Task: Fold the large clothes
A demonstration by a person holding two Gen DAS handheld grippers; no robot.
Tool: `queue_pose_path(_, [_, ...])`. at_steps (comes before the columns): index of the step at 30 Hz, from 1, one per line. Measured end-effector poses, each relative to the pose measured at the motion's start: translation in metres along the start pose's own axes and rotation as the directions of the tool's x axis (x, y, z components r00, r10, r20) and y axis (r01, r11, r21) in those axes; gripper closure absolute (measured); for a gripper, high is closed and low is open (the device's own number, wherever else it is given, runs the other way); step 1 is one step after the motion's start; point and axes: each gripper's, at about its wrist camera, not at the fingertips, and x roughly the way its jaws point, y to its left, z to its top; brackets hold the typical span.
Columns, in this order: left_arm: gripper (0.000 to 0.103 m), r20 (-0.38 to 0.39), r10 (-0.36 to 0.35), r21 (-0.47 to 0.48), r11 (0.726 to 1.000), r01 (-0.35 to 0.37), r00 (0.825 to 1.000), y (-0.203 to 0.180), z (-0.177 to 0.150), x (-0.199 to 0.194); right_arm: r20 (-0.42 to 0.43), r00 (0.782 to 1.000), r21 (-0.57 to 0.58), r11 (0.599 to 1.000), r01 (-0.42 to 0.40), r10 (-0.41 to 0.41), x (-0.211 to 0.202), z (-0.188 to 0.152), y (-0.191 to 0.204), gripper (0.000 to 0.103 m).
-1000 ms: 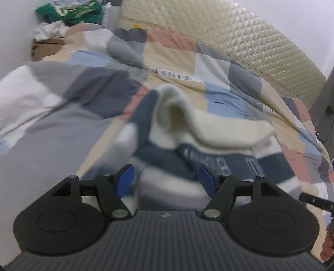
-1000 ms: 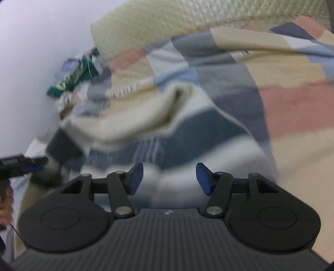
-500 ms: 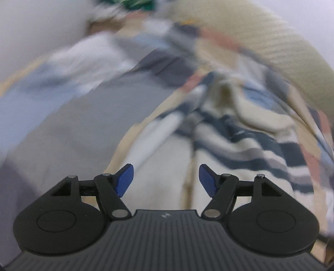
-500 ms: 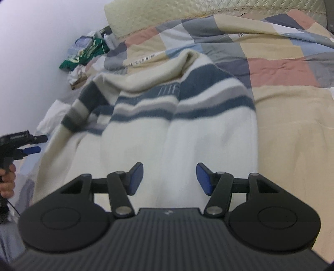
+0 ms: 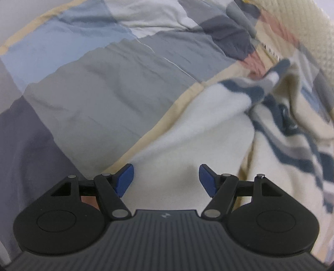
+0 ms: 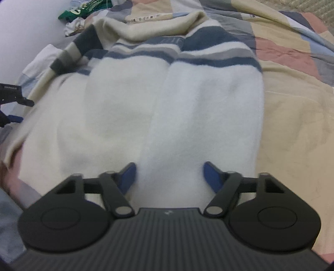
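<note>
Across the lower middle of both wrist views spreads a cream sweater (image 6: 187, 100) with navy and grey stripes, lying on a patchwork quilt (image 5: 100, 100) of grey, blue, beige and pink blocks. Its plain white lower part sits nearest the tools and its striped chest and collar sit toward the top of the right wrist frame. The left gripper (image 5: 166, 180) hangs over the sweater's outer edge at the bottom centre of its own frame, blue pads spread apart with nothing pinched between them; in the right wrist view it shows only as a dark shape at the far left edge. The right gripper (image 6: 169, 177) is likewise unclosed, its pads parted over the white fabric near the hem and gripping nothing. To do this step well, I judge each tool should come down at a matching point on the hem, one toward each side, and bite through both layers so the cloth lifts evenly and does not bunch. A half second back the left view was smeared with motion and showed more of the striped body; now it is sharp and looks mostly at quilt and the sweater's side. The right view has drawn closer, so the white panel fills more of it. At upper left a green bag (image 6: 81, 11) rests among loose clothes.
</note>
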Motion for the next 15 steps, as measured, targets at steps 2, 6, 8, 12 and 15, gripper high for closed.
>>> queue_pose_path(2, [0.031,0.006,0.016,0.033,0.999,-0.016,1.000,-0.005,-0.001,0.002,0.005,1.000,0.035,0.999,-0.009,0.008,-0.003,0.001,-0.007,0.058])
queue_pose_path(6, [0.048,-0.002,0.072,0.104,0.992,-0.071,0.997,-0.010,-0.003,0.004,0.024,0.999,0.151,0.987,-0.052,0.049,-0.013,0.001,-0.025,0.090])
queue_pose_path(8, [0.069,0.000,0.086,0.137,0.987,-0.085,0.996,-0.006,0.000,0.006,0.053,0.998,0.188,0.981,-0.047,0.037,-0.022,0.001,-0.031,0.091])
queue_pose_path(12, [0.097,0.012,0.039,0.108,0.993,-0.040,0.999,0.012,0.010,0.000,0.105,0.994,0.267,0.962,-0.049,0.021,-0.040,0.006,-0.048,0.091])
queue_pose_path(15, [0.099,0.072,0.042,0.125,0.991,-0.050,0.997,0.015,0.019,-0.015,0.158,0.987,0.323,0.945,-0.049,-0.003,-0.059,0.018,-0.071,0.092])
